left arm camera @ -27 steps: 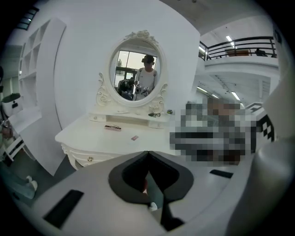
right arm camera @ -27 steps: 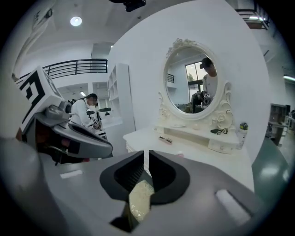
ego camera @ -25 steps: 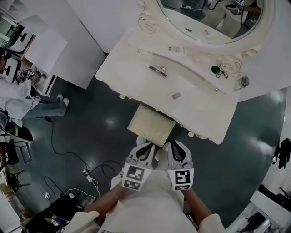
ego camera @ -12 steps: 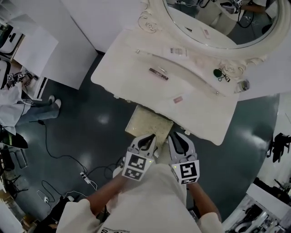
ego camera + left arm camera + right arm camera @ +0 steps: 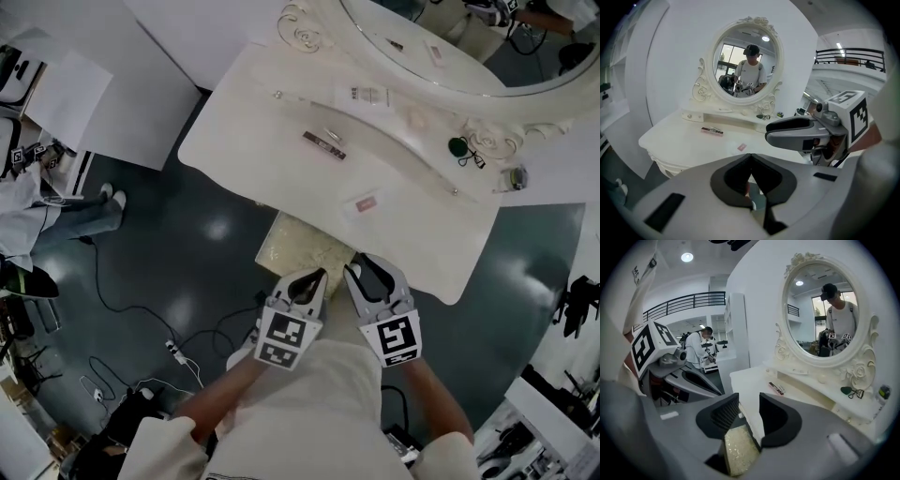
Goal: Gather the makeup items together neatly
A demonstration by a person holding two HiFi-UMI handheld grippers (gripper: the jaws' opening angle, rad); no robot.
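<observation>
Reaching out to the white table (image 5: 234,150) looks like the step right now, and no makeup has been gathered yet. Both grippers hang close to the person, over the stool (image 5: 292,246), short of the tabletop.

The left gripper (image 5: 313,278) has its jaws pressed together with nothing in them. The right gripper (image 5: 360,273) has its jaws partly apart. They have just been opening, and nothing is between them.

The makeup is spread out. A small pink piece (image 5: 365,202) lies nearest, close to the near edge of the table. A dark flat stick (image 5: 323,143) lies farther away and more to the left. On the raised shelf under the mirror (image 5: 450,56) sit a white pack (image 5: 369,95), a green thing (image 5: 458,147) and, far to the right, a little jar (image 5: 515,177).

To do this well, I would go for the pink piece first, since it is closest. It looks thin and flat, so come down from above and pinch its edges softly. Pick one spot, maybe beside the dark stick, and lay things side by side. The left jaws need to open before they get there.
</observation>
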